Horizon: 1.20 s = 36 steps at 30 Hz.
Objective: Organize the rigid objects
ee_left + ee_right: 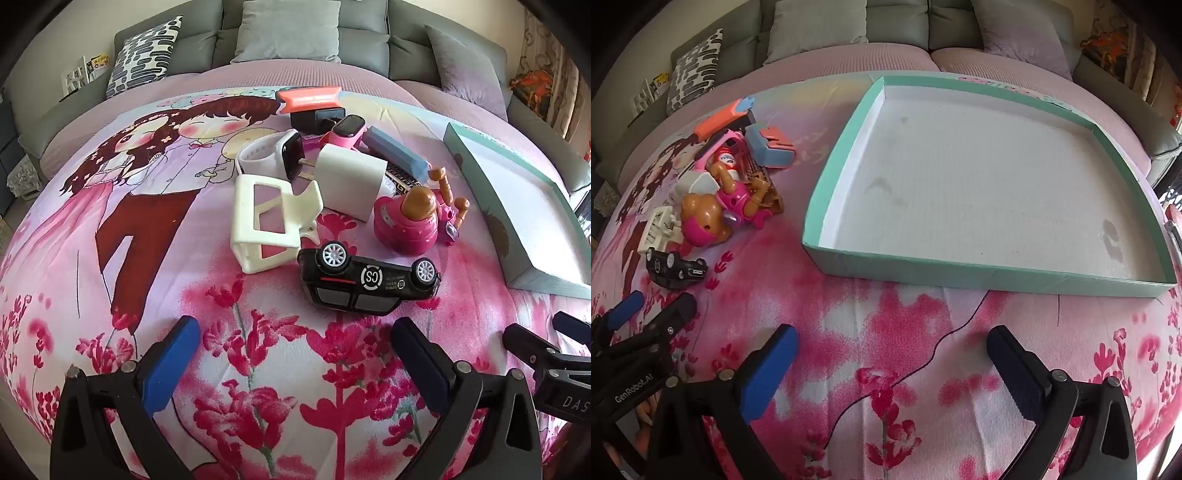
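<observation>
Over the flowered blanket (258,369), the left gripper (295,354) tilts downward, jaws wide and empty, just short of the overturned black toy car (365,280) fronting the toy pile. In the right wrist view, the right gripper (892,373) angles down, equally wide, before the empty teal tray (979,275).

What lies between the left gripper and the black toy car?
Nothing but bare floral cloth: in the left wrist view the open left gripper hangs short of the overturned black toy car.
</observation>
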Motion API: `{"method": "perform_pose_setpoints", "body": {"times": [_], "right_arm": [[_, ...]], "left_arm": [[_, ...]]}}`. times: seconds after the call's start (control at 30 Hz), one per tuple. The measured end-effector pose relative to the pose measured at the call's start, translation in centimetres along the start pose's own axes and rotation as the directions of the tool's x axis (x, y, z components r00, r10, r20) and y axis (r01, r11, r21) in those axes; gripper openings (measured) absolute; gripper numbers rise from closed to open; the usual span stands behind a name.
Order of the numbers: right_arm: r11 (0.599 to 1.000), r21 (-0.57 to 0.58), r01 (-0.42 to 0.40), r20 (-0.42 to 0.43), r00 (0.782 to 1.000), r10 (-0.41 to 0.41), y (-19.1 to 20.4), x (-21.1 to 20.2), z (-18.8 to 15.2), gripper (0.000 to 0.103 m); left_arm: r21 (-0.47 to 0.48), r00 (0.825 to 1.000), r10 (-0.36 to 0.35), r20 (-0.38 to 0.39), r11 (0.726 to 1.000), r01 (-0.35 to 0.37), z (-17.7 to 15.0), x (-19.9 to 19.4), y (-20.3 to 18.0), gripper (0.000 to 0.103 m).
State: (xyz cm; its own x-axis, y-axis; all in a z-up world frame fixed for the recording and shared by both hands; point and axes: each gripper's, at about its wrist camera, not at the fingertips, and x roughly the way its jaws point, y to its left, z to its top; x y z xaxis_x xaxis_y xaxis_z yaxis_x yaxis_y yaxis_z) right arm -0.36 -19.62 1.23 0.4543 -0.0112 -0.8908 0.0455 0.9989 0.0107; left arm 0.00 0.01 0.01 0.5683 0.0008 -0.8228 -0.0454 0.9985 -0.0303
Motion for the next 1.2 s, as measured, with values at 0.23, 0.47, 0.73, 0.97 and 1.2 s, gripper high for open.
{"method": "perform_pose_setpoints", "body": {"times": [0.23, 0.47, 0.73, 0.97, 1.2], "right_arm": [[1.000, 0.001, 0.001, -0.001, 1.000, -0.001, 0.0, 0.0, 0.0, 0.103], [1.000, 0.000, 0.001, -0.001, 1.000, -0.001, 0.0, 0.0, 0.0, 0.103], [1.000, 0.000, 0.000, -0.001, 1.000, 0.000, 0.1, 0.0, 0.0, 0.103], [1.000, 0.001, 0.000, -0.001, 1.000, 0.000, -0.1, 0.1, 0.0, 0.103], [1.000, -0.001, 0.002, -0.002, 1.000, -0.002, -0.1, 0.1, 0.0, 0.103]], "left_arm": [[0.006, 1.000, 0.007, 0.005, 1.000, -0.007, 0.1, 0.0, -0.1, 0.103], [0.007, 1.000, 0.012, 0.021, 1.000, -0.012, 0.1, -0.6, 0.0, 0.103], [0.006, 0.999, 0.015, 0.030, 1.000, -0.015, 0.2, -1.0, 0.0, 0.103], [0.008, 0.999, 0.014, 0.032, 1.000, -0.014, 0.2, -1.0, 0.0, 0.103], [0.009, 0.999, 0.015, 0.035, 1.000, -0.015, 0.0, -1.0, -0.1, 0.103]]}}
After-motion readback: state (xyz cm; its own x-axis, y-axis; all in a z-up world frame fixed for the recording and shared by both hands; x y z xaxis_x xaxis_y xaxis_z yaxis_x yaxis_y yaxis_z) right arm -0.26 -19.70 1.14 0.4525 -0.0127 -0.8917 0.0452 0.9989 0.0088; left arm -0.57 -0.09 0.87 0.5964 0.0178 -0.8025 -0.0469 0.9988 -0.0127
